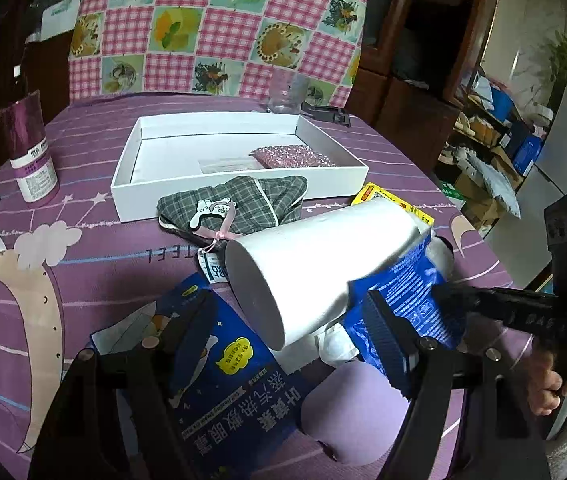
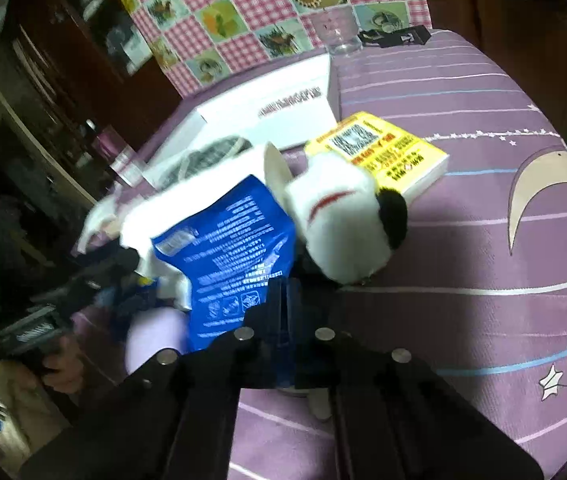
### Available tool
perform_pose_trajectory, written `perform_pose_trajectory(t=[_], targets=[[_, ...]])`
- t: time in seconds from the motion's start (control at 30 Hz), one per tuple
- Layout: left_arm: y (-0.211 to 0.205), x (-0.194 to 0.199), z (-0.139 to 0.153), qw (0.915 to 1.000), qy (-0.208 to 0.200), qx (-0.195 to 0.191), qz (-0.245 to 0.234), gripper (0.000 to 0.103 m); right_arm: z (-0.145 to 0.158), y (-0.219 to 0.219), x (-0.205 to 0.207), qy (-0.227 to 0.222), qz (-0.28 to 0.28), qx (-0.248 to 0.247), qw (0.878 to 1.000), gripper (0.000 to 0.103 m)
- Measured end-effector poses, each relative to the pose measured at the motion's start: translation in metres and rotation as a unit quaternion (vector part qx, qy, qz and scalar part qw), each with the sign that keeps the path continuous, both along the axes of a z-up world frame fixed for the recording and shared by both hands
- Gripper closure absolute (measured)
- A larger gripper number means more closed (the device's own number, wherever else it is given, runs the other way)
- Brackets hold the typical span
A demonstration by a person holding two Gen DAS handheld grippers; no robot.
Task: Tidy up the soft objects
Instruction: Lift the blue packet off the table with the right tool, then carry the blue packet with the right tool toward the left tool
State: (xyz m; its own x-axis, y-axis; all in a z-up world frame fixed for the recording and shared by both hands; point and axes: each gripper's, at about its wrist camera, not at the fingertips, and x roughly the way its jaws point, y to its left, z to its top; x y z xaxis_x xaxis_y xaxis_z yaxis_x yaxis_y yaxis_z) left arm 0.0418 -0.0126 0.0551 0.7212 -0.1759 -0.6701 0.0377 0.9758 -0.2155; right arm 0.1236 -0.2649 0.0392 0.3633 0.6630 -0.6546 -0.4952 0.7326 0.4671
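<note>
Right gripper (image 2: 283,292) clamped on lower edge of blue foil pouch (image 2: 223,248), fingers pressed together with the pouch between them (view blurred on its left side). Left gripper (image 1: 283,332) spread wide, holding nothing: white paper roll (image 1: 315,264) lying on its side between and just beyond its fingers, not pinched. Pouch leaning against the roll's right end, plush toy, white with black ear (image 2: 343,216), touching pouch's far side. Lavender soft lump (image 1: 347,412) near the left gripper's right finger, partly under the pouch. Dark blue eye-mask packet (image 1: 219,380) flat on purple tablecloth (image 1: 95,272) under the left finger. Grey plaid fabric pouch with cat tag (image 1: 235,208) leaning on front wall of white open box (image 1: 123,184); pink glittery pad (image 1: 291,157) inside box, right side. Yellow packet (image 2: 387,152) just beside the toy. Purple canister (image 1: 31,148) upright, well apart at left
</note>
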Motion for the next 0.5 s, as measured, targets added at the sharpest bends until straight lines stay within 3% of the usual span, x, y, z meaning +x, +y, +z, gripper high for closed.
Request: perform_pose_trajectory(t=[0.3, 0.5], targets=[[-0.001, -0.001, 0.001, 1.0000, -0.002, -0.006, -0.007, 0.028, 0.022, 0.001, -0.019, -0.034, 0.040, 0.068, 0.996, 0.101], [-0.006, 0.004, -0.007, 0.9996, 0.022, 0.015, -0.004, 0.028, 0.017, 0.005, -0.018, -0.013, 0.055, 0.084, 0.995, 0.098]])
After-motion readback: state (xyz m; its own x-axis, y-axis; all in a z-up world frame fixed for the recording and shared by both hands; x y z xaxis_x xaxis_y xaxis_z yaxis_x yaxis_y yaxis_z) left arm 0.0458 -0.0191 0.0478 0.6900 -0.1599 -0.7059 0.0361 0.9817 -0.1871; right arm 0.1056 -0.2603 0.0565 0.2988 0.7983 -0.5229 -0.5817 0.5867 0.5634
